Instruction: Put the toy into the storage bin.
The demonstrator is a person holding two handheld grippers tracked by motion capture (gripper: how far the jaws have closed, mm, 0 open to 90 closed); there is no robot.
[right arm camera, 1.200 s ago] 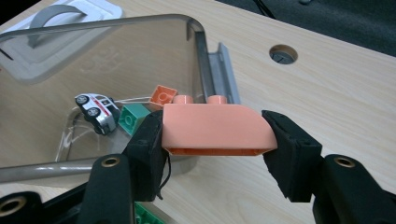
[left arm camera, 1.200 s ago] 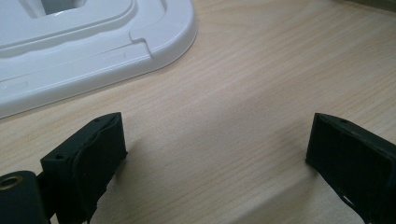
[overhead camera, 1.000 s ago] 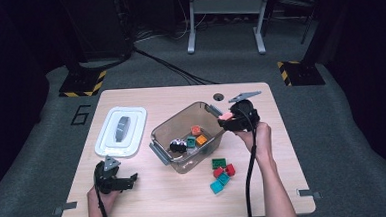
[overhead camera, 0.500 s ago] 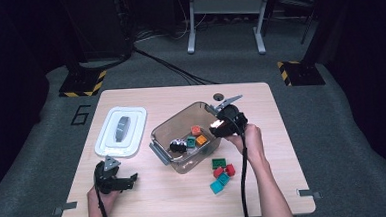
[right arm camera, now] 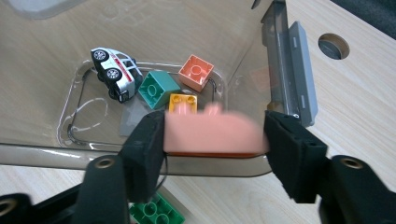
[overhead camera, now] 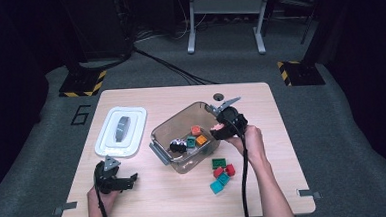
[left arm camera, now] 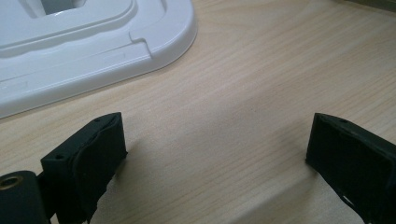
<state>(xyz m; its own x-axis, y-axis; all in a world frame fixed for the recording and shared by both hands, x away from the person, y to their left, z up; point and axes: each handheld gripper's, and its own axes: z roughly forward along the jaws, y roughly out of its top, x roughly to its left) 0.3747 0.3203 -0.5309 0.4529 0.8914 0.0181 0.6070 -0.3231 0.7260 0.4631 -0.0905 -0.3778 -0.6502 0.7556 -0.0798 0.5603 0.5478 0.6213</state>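
My right gripper (right arm camera: pixel 212 135) is shut on a pink brick (right arm camera: pixel 212 133), held over the near rim of a clear plastic bin (overhead camera: pixel 164 132). In the high view the right gripper (overhead camera: pixel 221 128) hangs at the bin's right edge. Inside the bin lie a toy car (right arm camera: pixel 114 72), a green brick (right arm camera: pixel 158 88), an orange brick (right arm camera: pixel 196 71) and a yellow brick (right arm camera: pixel 183 101). My left gripper (overhead camera: pixel 125 182) rests open near the table's front left; its jaws stand wide apart over bare wood (left arm camera: pixel 219 135).
A white bin lid (overhead camera: pixel 121 130) lies left of the bin; its corner (left arm camera: pixel 93 42) shows ahead of the left gripper. Several loose bricks, green (overhead camera: pixel 219 162), red (overhead camera: pixel 224 170) and teal (overhead camera: pixel 219 183), sit right of the bin's front. A round hole (overhead camera: pixel 218 96) marks the table's back.
My right gripper has moved left and toward the bin with the pink brick, from the table's right side to over the bin's rim. The left gripper has stayed put.
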